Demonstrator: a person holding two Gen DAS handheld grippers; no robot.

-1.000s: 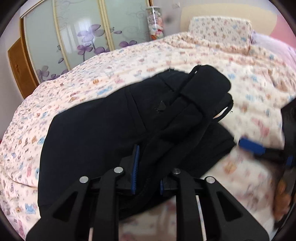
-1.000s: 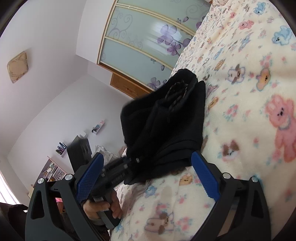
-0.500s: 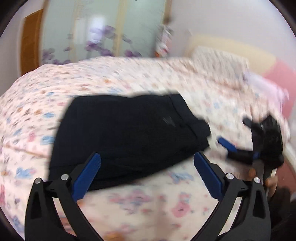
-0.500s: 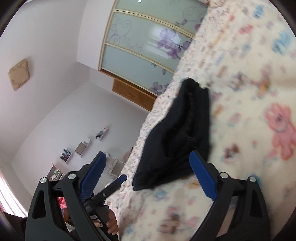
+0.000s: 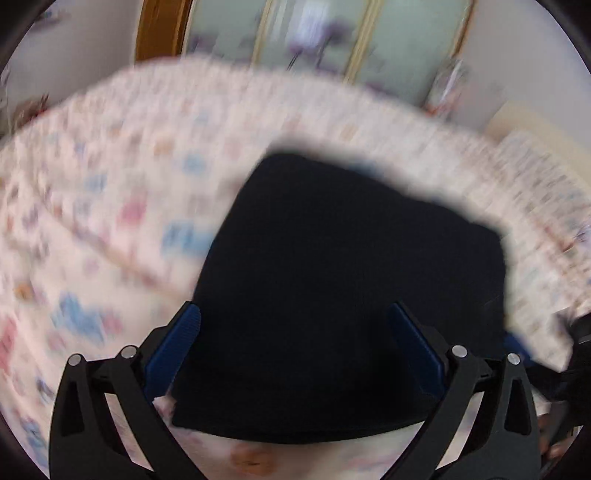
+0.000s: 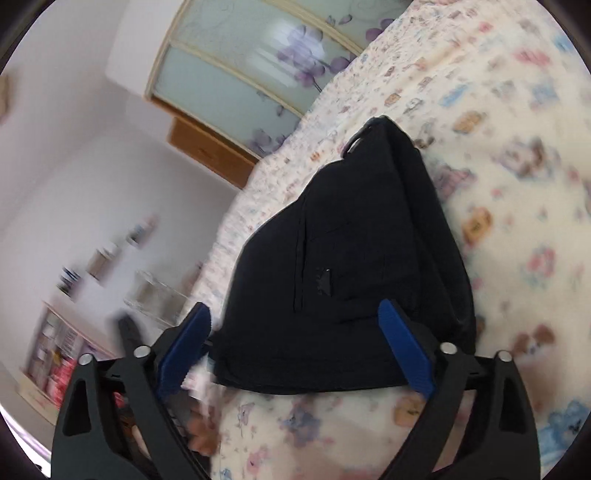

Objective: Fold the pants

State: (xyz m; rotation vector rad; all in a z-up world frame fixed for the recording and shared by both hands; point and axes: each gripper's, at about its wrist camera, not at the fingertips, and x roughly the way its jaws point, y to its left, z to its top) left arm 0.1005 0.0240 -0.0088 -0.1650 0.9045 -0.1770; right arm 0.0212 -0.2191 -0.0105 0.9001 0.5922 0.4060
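The black pants (image 5: 351, 280) lie folded in a flat bundle on the bed, and they also fill the middle of the right wrist view (image 6: 354, 258). My left gripper (image 5: 294, 312) hovers over the bundle's near edge, open wide, its blue pads (image 5: 173, 350) clear of the cloth. My right gripper (image 6: 294, 307) is at the bundle's other near edge with its jaws closing. The pants show in the gap, but its pads (image 6: 404, 350) do not press on them. The left wrist view is blurred by motion.
A blanket with a bear print (image 6: 517, 184) covers the bed. A wardrobe with flowered glass doors (image 6: 258, 62) and a wooden door (image 5: 159, 29) stand behind. Shelves (image 6: 59, 354) line the far wall. A hand (image 6: 201, 435) holds the other gripper at lower left.
My left gripper let go of the raised fold, opened wide, rolled and drew back. The pants dropped into a flat bundle. My right gripper came nearer to them and narrowed a little.
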